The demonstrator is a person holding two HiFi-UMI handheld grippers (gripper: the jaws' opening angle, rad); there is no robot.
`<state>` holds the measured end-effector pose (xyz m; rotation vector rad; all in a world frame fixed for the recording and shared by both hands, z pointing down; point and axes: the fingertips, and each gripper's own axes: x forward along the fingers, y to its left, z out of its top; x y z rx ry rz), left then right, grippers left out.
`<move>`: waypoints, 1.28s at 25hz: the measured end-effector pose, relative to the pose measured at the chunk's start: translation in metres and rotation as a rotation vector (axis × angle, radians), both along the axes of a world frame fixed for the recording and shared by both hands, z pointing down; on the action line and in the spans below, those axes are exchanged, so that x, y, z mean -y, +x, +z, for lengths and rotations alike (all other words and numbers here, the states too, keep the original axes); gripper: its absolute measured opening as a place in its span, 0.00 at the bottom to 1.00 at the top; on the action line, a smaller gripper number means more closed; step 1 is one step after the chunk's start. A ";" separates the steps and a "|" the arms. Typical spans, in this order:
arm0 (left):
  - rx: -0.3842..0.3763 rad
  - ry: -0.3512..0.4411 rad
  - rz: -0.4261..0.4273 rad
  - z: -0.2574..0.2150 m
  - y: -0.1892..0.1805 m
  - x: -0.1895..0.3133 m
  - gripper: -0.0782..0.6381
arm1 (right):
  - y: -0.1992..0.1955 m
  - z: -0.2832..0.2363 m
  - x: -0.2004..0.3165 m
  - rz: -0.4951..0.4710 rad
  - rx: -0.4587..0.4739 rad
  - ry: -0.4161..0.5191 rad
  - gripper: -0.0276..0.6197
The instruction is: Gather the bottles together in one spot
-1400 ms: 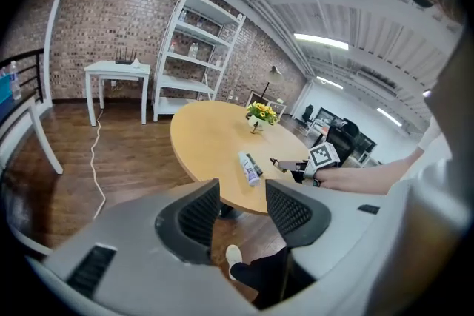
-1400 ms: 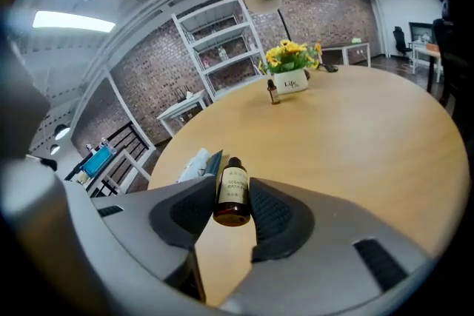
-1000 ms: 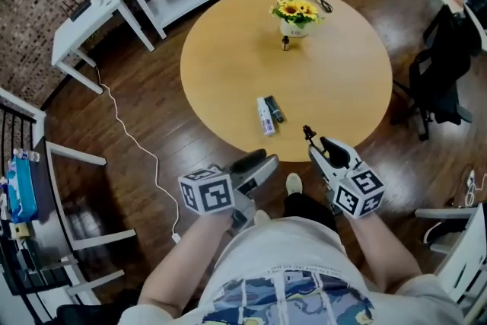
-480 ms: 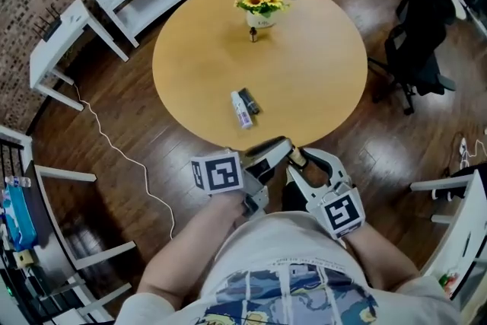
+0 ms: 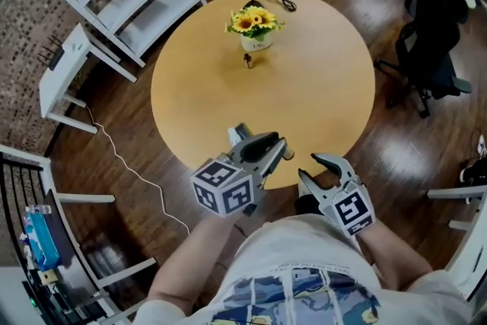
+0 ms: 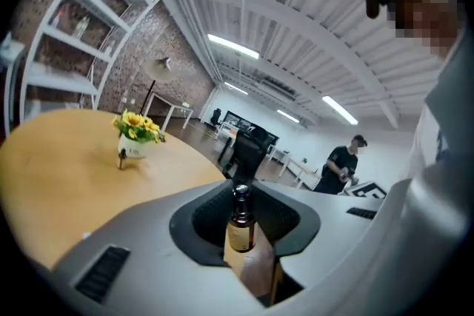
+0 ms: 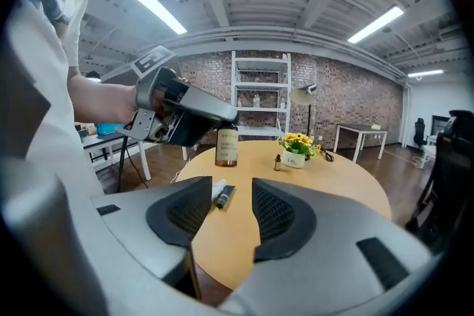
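1. Brown bottle upright, clamped in left gripper jaws, over near tabletop edge.
2. We note two lying bottles close by it, long axes near-to-far.
3. Right gripper jaws have just been opening, partway, empty; left nearer.

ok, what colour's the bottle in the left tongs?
The bottle is dark amber-brown with a tan label. It shows best in the right gripper view.

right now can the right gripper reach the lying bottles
Probably yes: right gripper, fingers just opened and empty, faces the lying bottles with nothing between; left gripper, just closed on a brown bottle, hangs above.
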<state>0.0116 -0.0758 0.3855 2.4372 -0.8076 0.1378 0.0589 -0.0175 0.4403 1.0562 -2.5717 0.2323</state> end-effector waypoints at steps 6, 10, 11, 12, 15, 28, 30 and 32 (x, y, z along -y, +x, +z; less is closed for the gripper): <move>0.253 0.124 -0.169 0.036 0.009 0.130 0.22 | 0.068 0.012 0.069 0.042 0.023 -0.062 0.34; 0.343 0.115 -0.282 0.076 0.009 0.213 0.22 | 0.105 0.027 0.101 0.087 0.046 -0.116 0.34; 0.360 0.107 -0.310 0.088 0.010 0.231 0.22 | 0.115 0.032 0.106 0.094 0.048 -0.129 0.34; 0.376 0.100 -0.336 0.099 0.012 0.248 0.22 | 0.124 0.037 0.110 0.100 0.048 -0.141 0.34; 0.425 0.090 -0.403 0.132 0.015 0.296 0.22 | 0.152 0.050 0.120 0.130 0.049 -0.187 0.34; 0.570 0.049 -0.594 0.211 -0.064 0.349 0.22 | 0.212 0.085 0.164 0.187 -0.004 -0.256 0.34; 0.547 0.044 -0.605 0.216 -0.070 0.351 0.22 | 0.209 0.087 0.166 0.171 -0.005 -0.256 0.33; 0.540 0.049 -0.596 0.221 -0.071 0.353 0.22 | 0.205 0.088 0.169 0.159 -0.003 -0.257 0.32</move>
